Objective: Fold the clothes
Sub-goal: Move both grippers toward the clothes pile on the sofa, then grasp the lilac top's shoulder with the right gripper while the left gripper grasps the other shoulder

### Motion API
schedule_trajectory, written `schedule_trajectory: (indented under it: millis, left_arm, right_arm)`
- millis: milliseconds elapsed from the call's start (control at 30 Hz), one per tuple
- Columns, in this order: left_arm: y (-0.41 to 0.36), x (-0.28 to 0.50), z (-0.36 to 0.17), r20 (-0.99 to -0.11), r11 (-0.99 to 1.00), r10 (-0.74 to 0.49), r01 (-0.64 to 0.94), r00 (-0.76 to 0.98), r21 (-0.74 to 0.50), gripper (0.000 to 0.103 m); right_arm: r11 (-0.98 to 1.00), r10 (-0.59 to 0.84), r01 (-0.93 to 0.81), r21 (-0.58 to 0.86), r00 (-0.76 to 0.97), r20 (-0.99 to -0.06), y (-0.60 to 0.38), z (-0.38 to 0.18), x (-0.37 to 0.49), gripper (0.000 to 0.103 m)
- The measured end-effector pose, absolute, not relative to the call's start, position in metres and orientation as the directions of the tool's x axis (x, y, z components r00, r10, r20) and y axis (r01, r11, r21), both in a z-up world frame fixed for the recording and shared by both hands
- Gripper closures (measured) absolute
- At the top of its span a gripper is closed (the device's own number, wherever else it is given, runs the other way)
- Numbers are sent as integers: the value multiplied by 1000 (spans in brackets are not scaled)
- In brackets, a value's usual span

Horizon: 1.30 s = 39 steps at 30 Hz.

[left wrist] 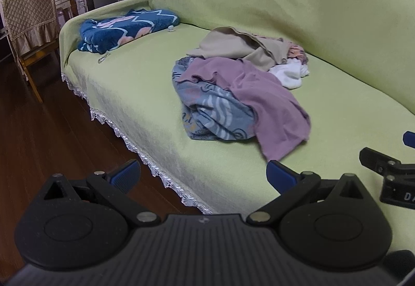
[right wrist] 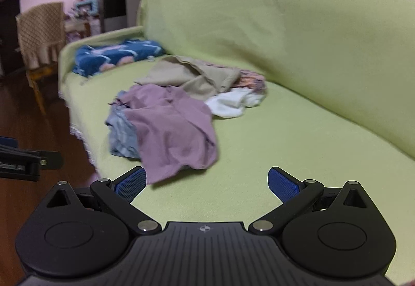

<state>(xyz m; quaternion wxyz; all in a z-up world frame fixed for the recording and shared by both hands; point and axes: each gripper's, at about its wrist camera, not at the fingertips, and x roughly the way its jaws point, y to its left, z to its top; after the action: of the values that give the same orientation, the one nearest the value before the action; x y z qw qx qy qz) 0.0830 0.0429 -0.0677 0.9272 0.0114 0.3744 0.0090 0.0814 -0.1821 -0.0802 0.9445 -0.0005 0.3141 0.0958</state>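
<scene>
**Nothing folded yet: both grippers empty, pile untouched**

The left gripper [left wrist: 203,175] has its blue fingers spread wide with nothing between them, hanging over the front edge of the sofa [left wrist: 145,94]. The right gripper [right wrist: 207,183] is likewise wide apart and empty, above bare seat. In the right wrist view the nearest thing, at about 11 o'clock from the fingers, is the purple garment [right wrist: 173,130], whose loose corner reaches close to the left finger. It lies crumpled over a blue patterned cloth [left wrist: 212,109]. Farther out, around 12 o'clock, lie a beige garment [left wrist: 233,46] and a white piece [left wrist: 288,73], all rumpled in one heap. A blue flowered blanket [left wrist: 124,27] sits well apart at 10 o'clock. By the look of it, every piece remains to be folded.
</scene>
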Motion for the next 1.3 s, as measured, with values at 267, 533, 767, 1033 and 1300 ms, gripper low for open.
schedule_trajectory:
  millis: [267,533,767,1033,1300]
  left_arm:
    - [48,109,-93,-703,998,30,12,710,55,1]
    - [36,138,-113,-716,993,48,45,697,110,2]
    - [42,156,-128,-726,991,34,72,687,114,8]
    - [44,165,-139,-717,987,26,98,697,130,8]
    - [45,172,-147,-698,979,17,128,716,156,8]
  right_arm:
    - [936,182,-319,-147,798,-574,-160,-111,98,2]
    - [713,141,-447,-540,846,-514,-119,-157,109,10]
    - [539,187,-517,-665,843,-504,-91,-198,127,32]
    - [370,229,-461,-807,887,-401,-90,-220,128,53]
    - [677,240,-378,-631,925,-295,-137,-144,145,103]
